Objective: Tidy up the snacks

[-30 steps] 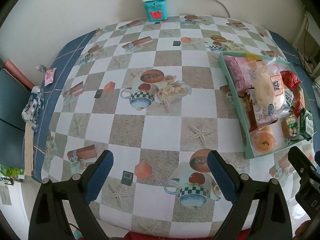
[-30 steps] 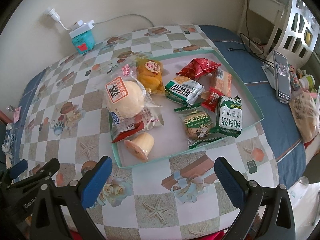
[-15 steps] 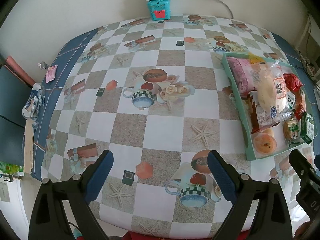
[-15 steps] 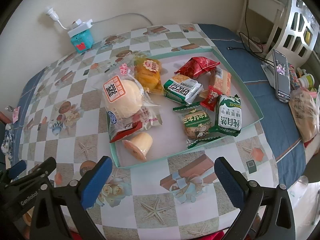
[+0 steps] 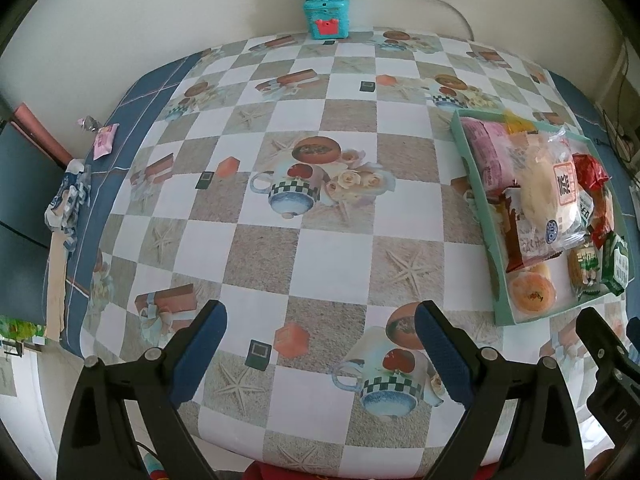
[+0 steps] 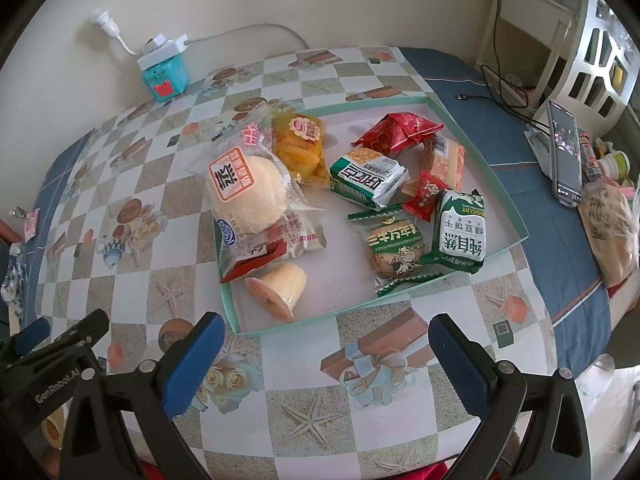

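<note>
Snacks lie in the green tray (image 6: pixel 504 184), ahead of the right gripper (image 6: pixel 320 344), apart from it; jaws spread, empty. Left gripper (image 5: pixel 320 340) likewise released over bare tablecloth (image 5: pixel 260 248); tray holds bun (image 6: pixel 248 188), jelly cup (image 6: pixel 280 288), biscuit packs (image 6: pixel 460 232).

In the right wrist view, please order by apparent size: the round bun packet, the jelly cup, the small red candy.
1. Round bun packet, clearly largest.
2. Jelly cup, though it lies nearer the camera.
3. Small red candy, smallest.
</note>
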A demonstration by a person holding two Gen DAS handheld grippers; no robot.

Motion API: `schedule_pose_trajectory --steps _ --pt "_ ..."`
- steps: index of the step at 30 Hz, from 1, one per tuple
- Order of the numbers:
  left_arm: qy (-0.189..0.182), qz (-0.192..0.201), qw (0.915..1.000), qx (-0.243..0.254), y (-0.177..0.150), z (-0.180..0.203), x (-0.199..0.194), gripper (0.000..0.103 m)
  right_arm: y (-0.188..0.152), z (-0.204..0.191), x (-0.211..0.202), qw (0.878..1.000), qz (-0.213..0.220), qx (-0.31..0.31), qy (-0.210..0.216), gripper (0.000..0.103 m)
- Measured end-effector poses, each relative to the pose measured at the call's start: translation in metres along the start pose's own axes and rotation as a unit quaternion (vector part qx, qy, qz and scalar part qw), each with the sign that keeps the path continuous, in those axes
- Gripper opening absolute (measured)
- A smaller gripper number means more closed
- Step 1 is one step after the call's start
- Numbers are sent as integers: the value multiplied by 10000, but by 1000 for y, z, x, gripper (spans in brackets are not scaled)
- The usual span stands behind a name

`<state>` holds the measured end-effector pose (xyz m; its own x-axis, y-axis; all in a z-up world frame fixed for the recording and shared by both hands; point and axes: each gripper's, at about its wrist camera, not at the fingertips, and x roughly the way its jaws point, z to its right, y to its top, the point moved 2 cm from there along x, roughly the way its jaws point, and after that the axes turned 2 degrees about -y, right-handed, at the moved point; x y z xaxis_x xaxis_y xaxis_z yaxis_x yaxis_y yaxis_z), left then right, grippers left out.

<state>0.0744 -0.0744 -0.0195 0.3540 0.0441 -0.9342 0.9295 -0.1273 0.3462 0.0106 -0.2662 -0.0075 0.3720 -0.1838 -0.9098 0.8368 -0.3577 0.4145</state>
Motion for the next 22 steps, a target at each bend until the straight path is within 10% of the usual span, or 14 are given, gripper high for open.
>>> schedule_pose_trajectory --steps 22 --pt "8 282 9995 -119 2 -6 -9 95 0 -1 1 10000 -10 -59 3 103"
